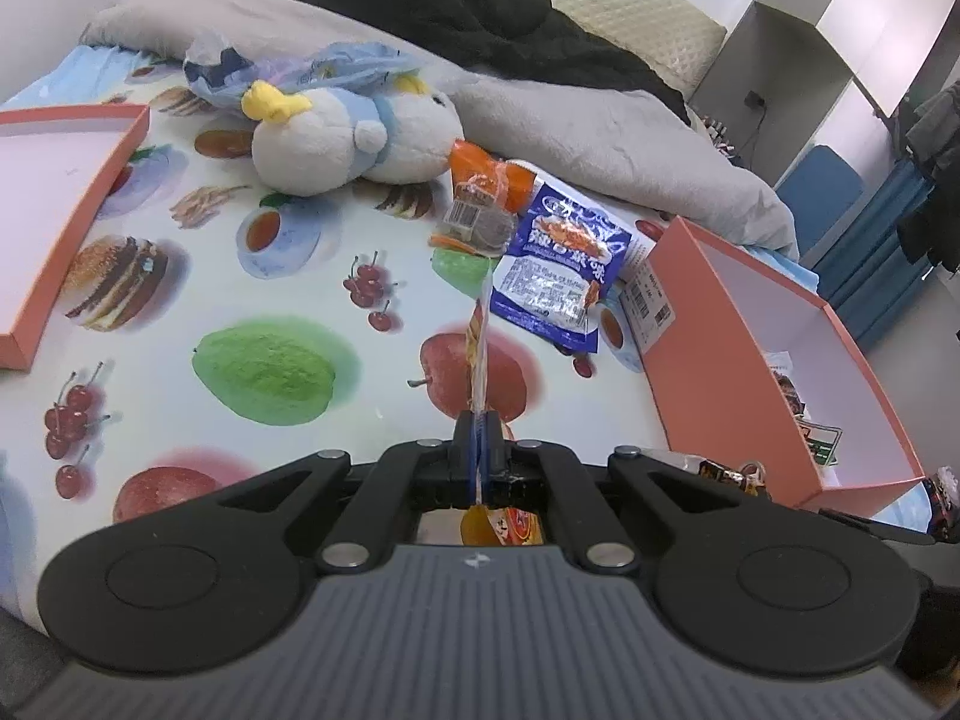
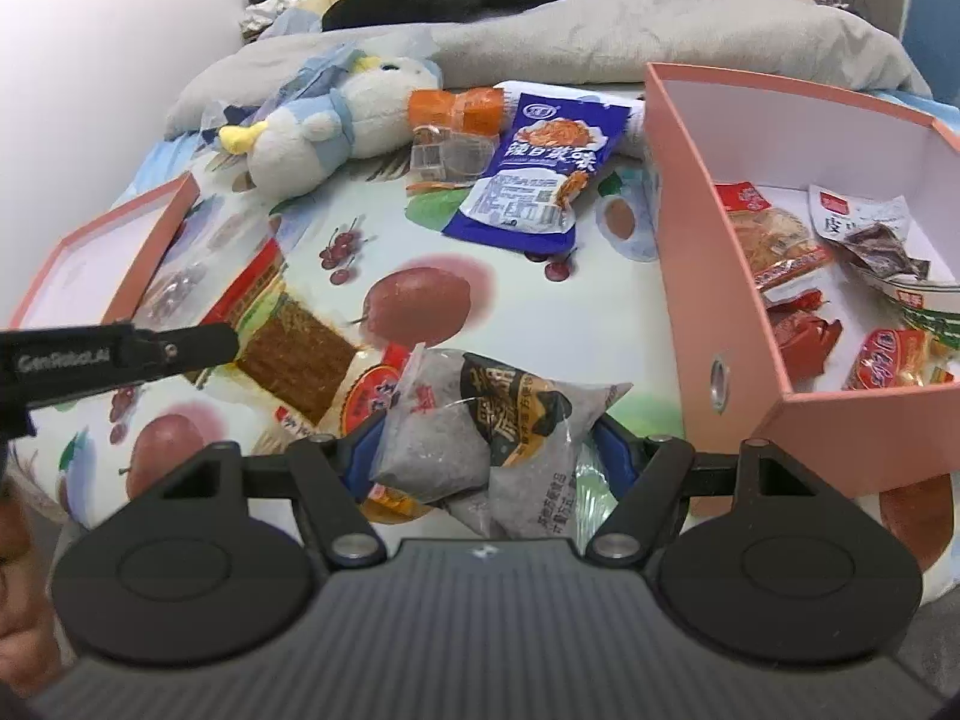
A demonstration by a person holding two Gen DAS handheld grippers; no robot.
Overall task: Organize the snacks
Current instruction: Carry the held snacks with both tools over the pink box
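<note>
My left gripper [image 1: 480, 441] is shut on a flat red-and-orange snack packet [image 1: 478, 354], which shows edge-on in the left wrist view. From the right wrist view the same packet [image 2: 300, 354] shows a brown strip behind a clear window and hangs from the left gripper [image 2: 222, 343] above the bedsheet. My right gripper [image 2: 489, 450] is shut on a grey sesame snack bag [image 2: 480, 414], with the blue pads [image 2: 363, 456] pressing its sides. An open pink box [image 2: 708, 276] stands just to the right and holds several snack packets. A blue packet [image 2: 540, 180] and an orange packet [image 2: 462, 114] lie on the sheet beyond.
The pink box lid [image 2: 102, 264] lies at the left, open side up. A blue-and-white plush toy [image 2: 324, 120] rests behind the loose packets. A grey blanket [image 1: 600, 126] and dark clothes [image 1: 510, 18] are heaped at the back of the fruit-print sheet [image 1: 270, 276].
</note>
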